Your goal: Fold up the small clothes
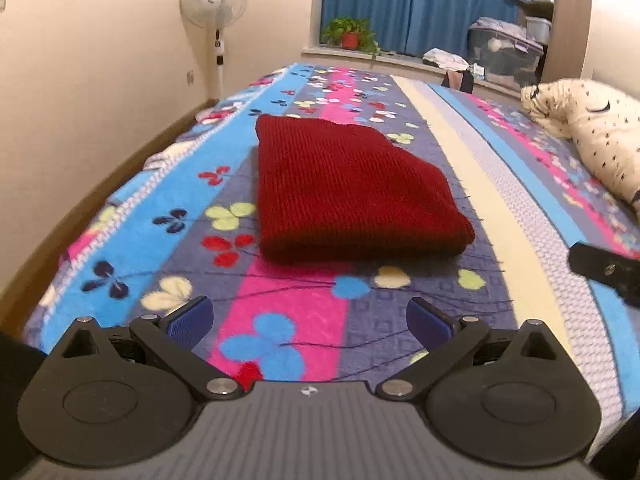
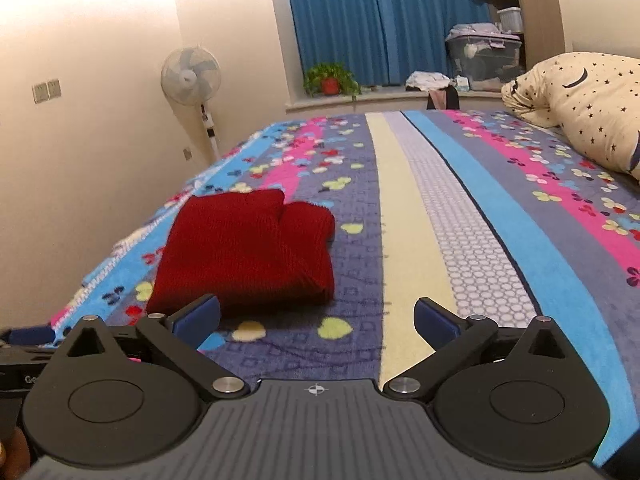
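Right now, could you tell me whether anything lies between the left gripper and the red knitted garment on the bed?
Nothing visible does. Only bare floral blanket separates the open left gripper from the folded red knitted garment; the right gripper sits off to the side.

Only partial letters "Ge" legible, on black device (image 2: 24,376) at right-wrist view's left edge.

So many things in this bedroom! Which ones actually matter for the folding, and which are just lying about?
Part of the job:
- red knitted garment, lying folded on the bedspread
- left gripper, open
- right gripper, open

Just lying about:
- starry pillow
- standing fan
- potted plant
- storage box
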Available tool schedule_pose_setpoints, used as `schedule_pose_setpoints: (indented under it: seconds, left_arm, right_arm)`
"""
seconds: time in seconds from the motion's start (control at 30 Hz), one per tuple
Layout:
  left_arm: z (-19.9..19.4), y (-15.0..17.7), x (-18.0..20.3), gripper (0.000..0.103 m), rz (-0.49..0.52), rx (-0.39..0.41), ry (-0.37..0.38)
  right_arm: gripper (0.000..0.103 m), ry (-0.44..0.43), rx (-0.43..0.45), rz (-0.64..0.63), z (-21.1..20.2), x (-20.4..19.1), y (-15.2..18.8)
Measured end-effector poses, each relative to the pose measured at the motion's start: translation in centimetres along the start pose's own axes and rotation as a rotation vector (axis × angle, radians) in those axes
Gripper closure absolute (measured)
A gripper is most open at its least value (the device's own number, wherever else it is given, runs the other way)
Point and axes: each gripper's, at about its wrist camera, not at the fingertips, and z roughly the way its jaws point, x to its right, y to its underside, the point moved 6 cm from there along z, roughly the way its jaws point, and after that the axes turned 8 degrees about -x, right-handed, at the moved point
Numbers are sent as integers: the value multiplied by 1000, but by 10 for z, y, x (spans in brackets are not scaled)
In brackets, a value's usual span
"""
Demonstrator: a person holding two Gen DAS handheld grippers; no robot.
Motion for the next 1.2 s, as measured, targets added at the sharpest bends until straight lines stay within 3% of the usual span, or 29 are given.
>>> schedule_pose_setpoints:
  seconds: [0.13,0.43,1.2]
  left_arm:
    - [3,-3,1,0,27,18,-49]
    - [-1,-6,0,0,34,52,-37]
    - [-1,-7,0,0,49,78,-4]
  right_arm:
    - [1,5,-4,-11,6,-6,2]
    - [1,12,4,-100,9,-23,7]
    - [1,-6,36,-145,6,-36,8]
